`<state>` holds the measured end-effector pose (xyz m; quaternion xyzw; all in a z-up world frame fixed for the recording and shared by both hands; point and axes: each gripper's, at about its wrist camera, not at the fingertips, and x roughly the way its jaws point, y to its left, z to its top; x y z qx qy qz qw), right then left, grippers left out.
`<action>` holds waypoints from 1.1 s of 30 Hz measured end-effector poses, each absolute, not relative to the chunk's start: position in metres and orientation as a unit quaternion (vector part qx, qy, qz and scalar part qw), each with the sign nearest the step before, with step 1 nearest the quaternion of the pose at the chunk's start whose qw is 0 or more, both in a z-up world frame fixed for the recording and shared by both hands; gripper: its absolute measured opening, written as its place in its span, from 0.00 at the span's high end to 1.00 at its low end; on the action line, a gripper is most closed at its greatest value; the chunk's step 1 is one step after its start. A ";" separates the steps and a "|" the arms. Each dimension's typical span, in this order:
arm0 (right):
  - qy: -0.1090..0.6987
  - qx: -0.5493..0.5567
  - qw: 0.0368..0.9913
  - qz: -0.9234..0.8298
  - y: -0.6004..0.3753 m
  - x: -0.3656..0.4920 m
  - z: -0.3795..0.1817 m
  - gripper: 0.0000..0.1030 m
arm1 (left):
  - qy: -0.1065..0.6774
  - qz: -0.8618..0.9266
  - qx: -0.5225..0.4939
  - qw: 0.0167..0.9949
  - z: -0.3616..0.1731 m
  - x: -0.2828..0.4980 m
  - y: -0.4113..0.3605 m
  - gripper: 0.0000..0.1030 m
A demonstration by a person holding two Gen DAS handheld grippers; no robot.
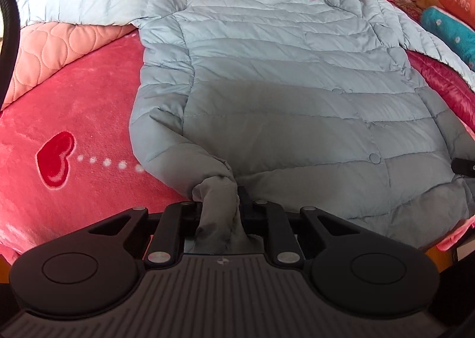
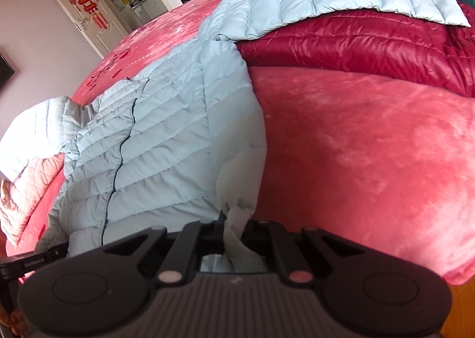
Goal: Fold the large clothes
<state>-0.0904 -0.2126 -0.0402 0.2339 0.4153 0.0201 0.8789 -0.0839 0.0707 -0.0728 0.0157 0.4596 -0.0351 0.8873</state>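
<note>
- A pale blue quilted jacket [image 1: 282, 76] lies spread flat on a bed with a pink plush blanket [image 1: 74, 106], stretching away ahead of both tools.
- The left hand-held gripper [image 1: 218, 204] is clamped on a bunched fold of the jacket's near hem.
- The right hand-held gripper [image 2: 233, 223] is closed tight on the jacket's other near corner.
- Beyond the right hand-held gripper, one sleeve [image 2: 341, 2] drapes over a dark red jacket [image 2: 371, 47].
- A peach quilted pillow [image 1: 50, 53] sits ahead and left of the left hand-held gripper.

Pale blue quilted down jacket [image 1: 282, 76]: thin matt cloth. Pink bed blanket [image 2: 371, 145]: plush, velvety pile. Dark red quilted jacket [image 2: 356, 41]: glossy cloth. Black claws: matt plastic.
</note>
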 end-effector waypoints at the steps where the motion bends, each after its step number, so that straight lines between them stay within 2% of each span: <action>1: 0.416 0.230 0.880 0.017 -0.212 -0.093 -0.039 0.98 | 0.461 -0.038 0.021 0.887 -0.072 -0.087 0.070 0.84; 11: 0.427 0.214 0.879 0.009 -0.207 -0.107 -0.030 0.97 | 0.470 -0.049 0.035 0.880 -0.068 -0.072 0.085 0.83; 14: 0.435 0.210 0.876 0.004 -0.206 -0.108 -0.031 0.86 | 0.470 -0.045 0.029 0.881 -0.055 -0.083 0.090 0.79; 16: 0.433 0.218 0.875 0.002 -0.209 -0.110 -0.030 0.74 | 0.467 -0.044 0.026 0.883 -0.050 -0.083 0.094 0.75; 17: 0.429 0.219 0.877 -0.001 -0.209 -0.113 -0.027 0.63 | 0.465 -0.043 0.022 0.884 -0.042 -0.097 0.092 0.73; 18: 0.424 0.219 0.879 -0.003 -0.210 -0.114 -0.025 0.57 | 0.463 -0.042 0.017 0.885 -0.038 -0.098 0.094 0.71; 20: 0.408 0.226 0.884 0.001 -0.212 -0.121 -0.021 0.53 | 0.456 -0.043 0.007 0.889 -0.028 -0.101 0.100 0.68; 24: 0.365 0.243 0.899 -0.003 -0.218 -0.134 -0.011 0.32 | 0.434 -0.043 -0.006 0.900 -0.002 -0.107 0.107 0.59; 27: 0.333 0.260 0.907 -0.001 -0.222 -0.140 -0.006 0.25 | 0.417 -0.045 -0.013 0.908 0.016 -0.108 0.111 0.49; 33: 0.294 0.294 0.909 -0.009 -0.229 -0.138 -0.003 0.21 | 0.383 -0.034 -0.045 0.922 0.045 -0.101 0.131 0.39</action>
